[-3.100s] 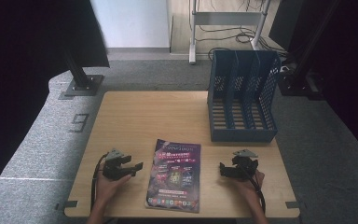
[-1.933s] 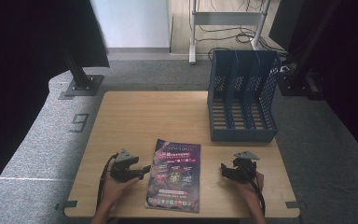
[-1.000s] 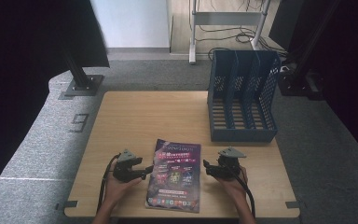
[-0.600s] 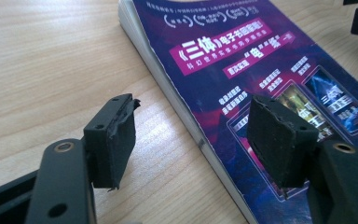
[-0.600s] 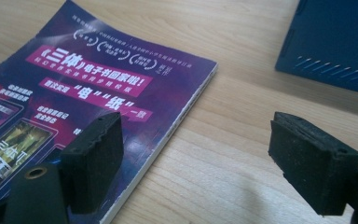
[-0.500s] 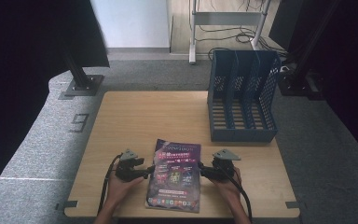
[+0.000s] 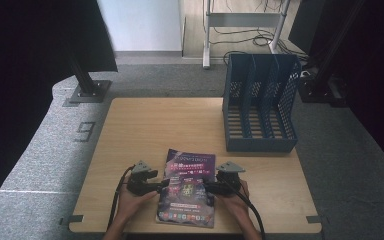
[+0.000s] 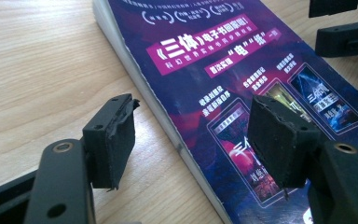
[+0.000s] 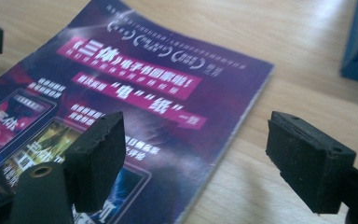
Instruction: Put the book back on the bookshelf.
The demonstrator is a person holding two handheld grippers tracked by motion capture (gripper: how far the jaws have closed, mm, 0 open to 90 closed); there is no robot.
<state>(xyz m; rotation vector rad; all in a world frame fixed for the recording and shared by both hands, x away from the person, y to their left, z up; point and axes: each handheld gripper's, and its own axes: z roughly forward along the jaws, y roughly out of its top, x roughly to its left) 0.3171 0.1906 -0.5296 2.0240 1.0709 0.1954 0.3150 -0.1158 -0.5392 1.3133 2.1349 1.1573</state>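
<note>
Fingers on both my grippers stand wide apart with nothing between them. On the left gripper (image 8: 191,140) one finger hangs over bare wood and the other over the cover, straddling the magazine's (image 8: 242,84) long edge; on the right gripper (image 9: 209,163) the same holds at the opposite long edge of the magazine (image 9: 135,98).

From the high view, the magazine (image 7: 187,187) lies flat near the 6 o'clock edge of the table (image 7: 180,125), with the left gripper (image 7: 161,185) at its 9 o'clock side and the right gripper (image 7: 206,186) at its 3 o'clock side. Whether any finger touches the cover or the wood I cannot tell from these angles.

My hands cover the rear of each gripper, and my forearms are cut off at the bottom of the high view. The cover's small print is too fine to read, and its near end runs out of frame in both gripper views.

At 1 o'clock stands the blue file rack (image 7: 260,107), well apart from the magazine, its slots open toward me. Bare wood spreads from 9 o'clock round to 12 o'clock.
</note>
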